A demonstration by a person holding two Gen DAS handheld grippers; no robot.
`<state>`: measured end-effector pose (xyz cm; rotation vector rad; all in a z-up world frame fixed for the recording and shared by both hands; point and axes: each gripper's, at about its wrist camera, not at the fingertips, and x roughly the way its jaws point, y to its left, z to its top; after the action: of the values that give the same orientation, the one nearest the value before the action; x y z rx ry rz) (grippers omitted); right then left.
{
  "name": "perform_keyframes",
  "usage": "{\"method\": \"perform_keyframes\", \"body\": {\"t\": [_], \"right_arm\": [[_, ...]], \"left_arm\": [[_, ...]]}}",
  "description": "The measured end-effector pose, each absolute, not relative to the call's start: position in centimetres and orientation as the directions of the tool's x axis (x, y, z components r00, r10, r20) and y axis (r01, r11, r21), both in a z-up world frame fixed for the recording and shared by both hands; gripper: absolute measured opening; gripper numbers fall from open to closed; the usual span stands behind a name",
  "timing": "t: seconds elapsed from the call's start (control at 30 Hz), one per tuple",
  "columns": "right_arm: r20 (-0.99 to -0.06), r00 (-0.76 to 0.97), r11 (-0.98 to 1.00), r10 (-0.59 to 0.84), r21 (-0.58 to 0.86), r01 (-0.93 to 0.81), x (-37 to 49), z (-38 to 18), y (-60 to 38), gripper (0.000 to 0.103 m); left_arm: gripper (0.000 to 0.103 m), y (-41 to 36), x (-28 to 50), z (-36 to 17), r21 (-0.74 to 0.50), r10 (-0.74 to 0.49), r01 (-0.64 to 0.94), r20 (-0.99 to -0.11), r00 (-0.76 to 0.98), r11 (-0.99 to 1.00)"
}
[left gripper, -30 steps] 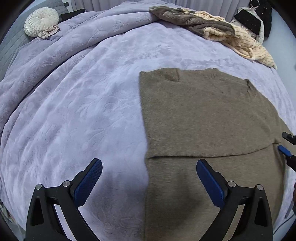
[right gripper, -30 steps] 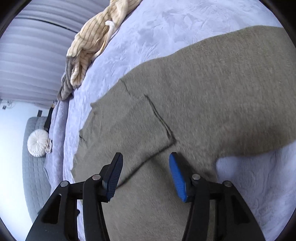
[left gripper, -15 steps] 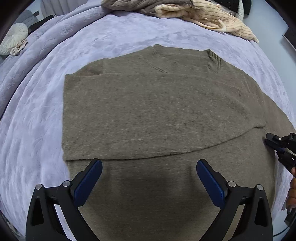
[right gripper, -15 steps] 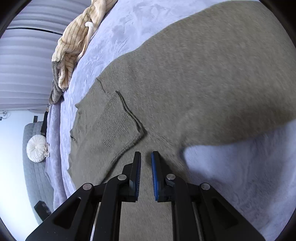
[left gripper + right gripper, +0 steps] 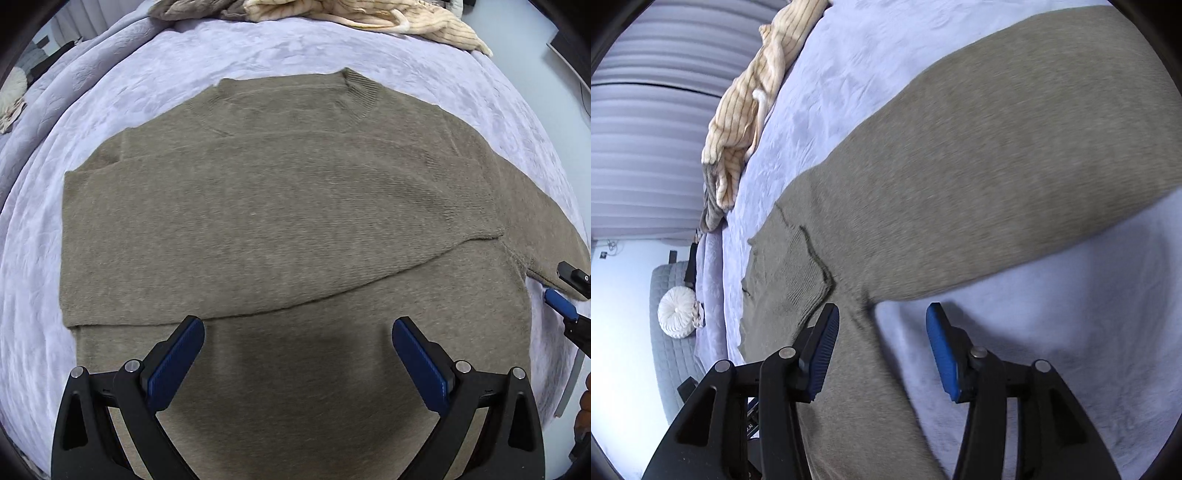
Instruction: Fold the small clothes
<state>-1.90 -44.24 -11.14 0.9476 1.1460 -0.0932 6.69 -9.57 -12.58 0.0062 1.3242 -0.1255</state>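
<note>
An olive-brown knit sweater (image 5: 280, 206) lies flat on the lavender bedspread (image 5: 110, 92), neck away from me, with its left sleeve folded across the chest. My left gripper (image 5: 297, 339) is open and empty, hovering over the sweater's lower body. My right gripper (image 5: 882, 325) is open and empty, low over the sweater's right side where the outstretched right sleeve (image 5: 1015, 177) joins the body. The right gripper's tips (image 5: 565, 291) also show at the right edge of the left wrist view, beside the sleeve.
A cream striped garment (image 5: 388, 14) and a grey-brown one (image 5: 192, 9) are piled at the far edge of the bed. A round white cushion (image 5: 677, 312) lies on a grey quilted surface beyond the bed. A curtain (image 5: 646, 147) hangs behind.
My left gripper swung from the sweater's left edge to over its middle, still open. My right gripper shut half a second ago and has opened again near the armpit.
</note>
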Motion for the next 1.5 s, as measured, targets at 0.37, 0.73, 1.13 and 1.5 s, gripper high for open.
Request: {"method": "perform_keyframes", "body": {"t": [0.37, 0.73, 1.13, 1.5], "right_arm": [[-0.782, 0.541, 0.561, 0.309, 0.609, 0.561, -4.8, -10.3, -50.1, 0.054], [-0.774, 0.613, 0.464, 0.158, 0.606, 0.646, -8.1, -9.6, -55.2, 0.054], [-0.739, 0.661, 0.410, 0.132, 0.648, 0.643, -5.3, -9.6, -57.1, 0.018], [-0.683, 0.688, 0.718, 0.246, 0.605, 0.344, 4.6, -3.6, -46.9, 0.010]], "left_arm": [[0.102, -14.6, 7.9, -12.3, -0.075, -0.110, 0.157, -0.966, 0.233, 0.985], [0.102, -16.9, 10.2, -12.4, -0.116, -0.147, 0.154, -0.968, 0.205, 0.981], [0.102, -18.2, 10.1, -12.4, -0.168, -0.200, 0.164, -0.959, 0.203, 0.972], [0.102, -9.9, 10.0, -10.3, -0.211, -0.221, 0.065, -0.929, 0.297, 0.975]]}}
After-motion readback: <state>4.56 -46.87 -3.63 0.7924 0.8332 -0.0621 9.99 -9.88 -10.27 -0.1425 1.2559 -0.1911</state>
